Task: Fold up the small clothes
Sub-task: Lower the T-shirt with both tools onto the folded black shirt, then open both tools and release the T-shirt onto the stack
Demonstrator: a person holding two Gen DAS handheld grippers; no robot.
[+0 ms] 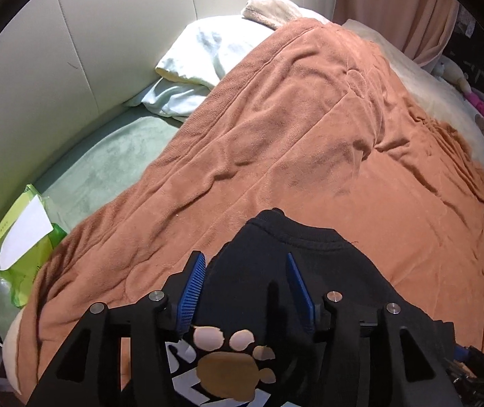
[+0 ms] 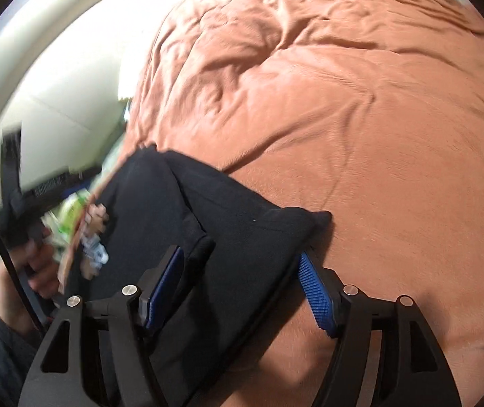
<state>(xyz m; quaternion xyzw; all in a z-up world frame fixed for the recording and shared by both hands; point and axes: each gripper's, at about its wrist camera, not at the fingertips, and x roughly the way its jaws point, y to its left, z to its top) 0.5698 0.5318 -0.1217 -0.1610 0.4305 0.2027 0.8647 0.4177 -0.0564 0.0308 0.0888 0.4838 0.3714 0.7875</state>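
Observation:
A small black shirt [image 1: 309, 257] with a brown paw print [image 1: 228, 376] lies on the orange blanket [image 1: 309, 135]. My left gripper [image 1: 244, 256] hangs over the shirt near its ribbed collar. It is open, and its blue pads [image 1: 193, 285] stand apart on either side of the cloth. In the right wrist view the same shirt [image 2: 208, 210] lies folded over on the blanket [image 2: 343, 101]. My right gripper [image 2: 241, 253] is open, with the shirt's edge lying loose between its fingers. At the left edge a hand [image 2: 35, 268] holds the blurred left gripper.
A white pillow [image 1: 208, 54] and a cream headboard [image 1: 106, 34] lie beyond the blanket. A green packet with white paper [image 1: 25, 234] sits on the pale green sheet [image 1: 106, 162] at the left. A pink curtain [image 1: 411, 6] and soft toys [image 1: 479, 101] are at the right.

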